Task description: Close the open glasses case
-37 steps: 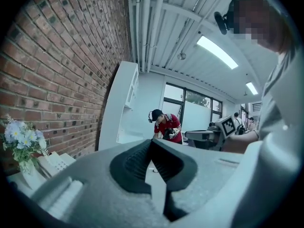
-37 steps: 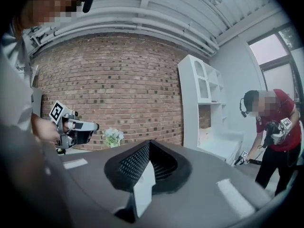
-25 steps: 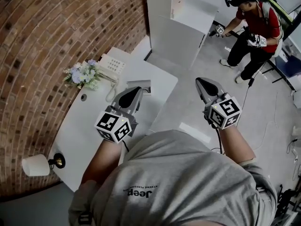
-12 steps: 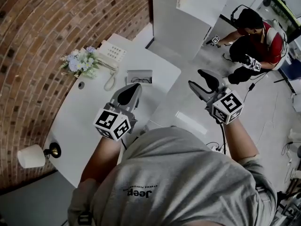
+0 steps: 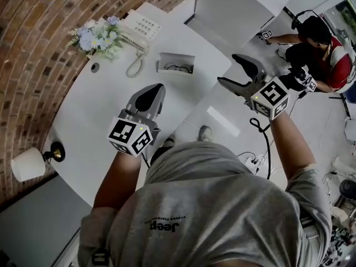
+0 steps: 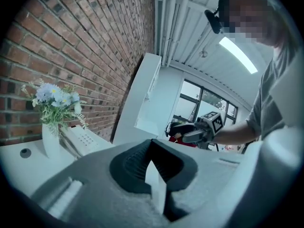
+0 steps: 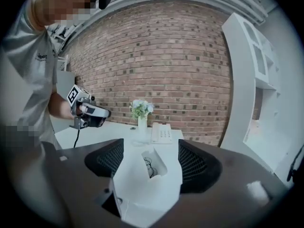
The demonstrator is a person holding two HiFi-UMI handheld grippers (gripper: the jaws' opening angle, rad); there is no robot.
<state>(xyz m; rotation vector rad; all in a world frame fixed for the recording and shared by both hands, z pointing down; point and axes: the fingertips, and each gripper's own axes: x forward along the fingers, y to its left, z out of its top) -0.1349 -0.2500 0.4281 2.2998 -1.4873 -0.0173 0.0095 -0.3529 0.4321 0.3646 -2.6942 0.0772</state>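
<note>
The open glasses case (image 5: 177, 64) lies on the white table (image 5: 105, 115) with dark glasses inside; through the right gripper's gap it shows far off (image 7: 153, 166). My left gripper (image 5: 157, 89) hangs over the table a little short of the case, its jaws together and holding nothing (image 6: 151, 141). My right gripper (image 5: 229, 70) is off the table's right edge, level with the case. Its jaws are opening and nothing is between them (image 7: 151, 147). Each gripper shows in the other's view: the left gripper (image 7: 90, 113), the right gripper (image 6: 199, 129).
A vase of flowers (image 5: 97, 38) and a white desk phone (image 5: 142, 24) stand at the table's far end by the brick wall. A small lamp (image 5: 28, 163) sits at the near left. A tall white cabinet (image 5: 239, 10) stands beyond; another person (image 5: 320, 43) crouches at the right.
The right gripper's jaws have gone from shut to wide open. Both grippers have dropped and moved forward toward the table; the case now lies closer ahead of them.
</note>
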